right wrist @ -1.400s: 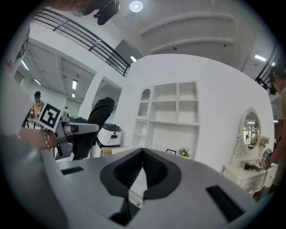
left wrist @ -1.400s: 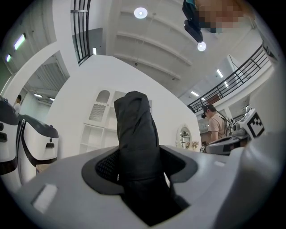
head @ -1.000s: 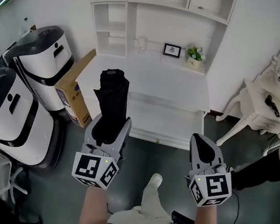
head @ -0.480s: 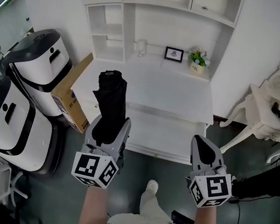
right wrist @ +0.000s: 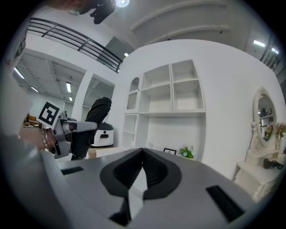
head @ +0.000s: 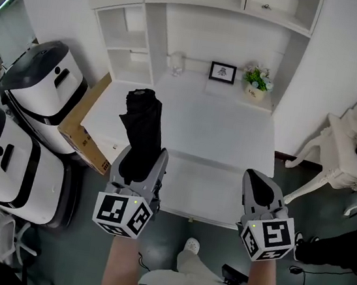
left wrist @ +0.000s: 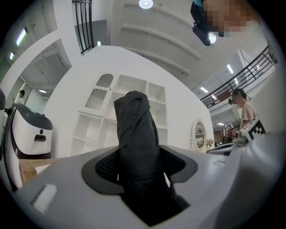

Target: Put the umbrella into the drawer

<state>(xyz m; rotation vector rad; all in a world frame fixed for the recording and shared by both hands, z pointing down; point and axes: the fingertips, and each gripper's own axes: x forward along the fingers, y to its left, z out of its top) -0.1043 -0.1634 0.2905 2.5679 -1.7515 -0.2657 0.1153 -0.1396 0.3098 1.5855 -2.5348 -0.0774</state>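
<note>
A folded black umbrella (head: 142, 127) stands up from my left gripper (head: 142, 156), whose jaws are shut on its lower part. In the left gripper view the umbrella (left wrist: 136, 143) fills the gap between the pads of the left gripper (left wrist: 139, 157) and hides the shelves behind it. My right gripper (head: 260, 181) is level with the left one, shut with nothing in it; its pads meet at the tip of the right gripper (right wrist: 142, 154). Both hang over the front of a white desk (head: 220, 125), where a white drawer (head: 210, 199) stands pulled out below them.
White shelves (head: 123, 45) rise behind the desk, with a picture frame (head: 222, 72) and a small plant (head: 258, 80) at the back. Two white machines (head: 44, 87) and a cardboard box (head: 85, 125) crowd the left. A white dressing table (head: 351, 153) stands at the right.
Both grippers have moved forward toward the desk, which now lies closer beneath them. The umbrella stays held in the left gripper; the right stays shut.
</note>
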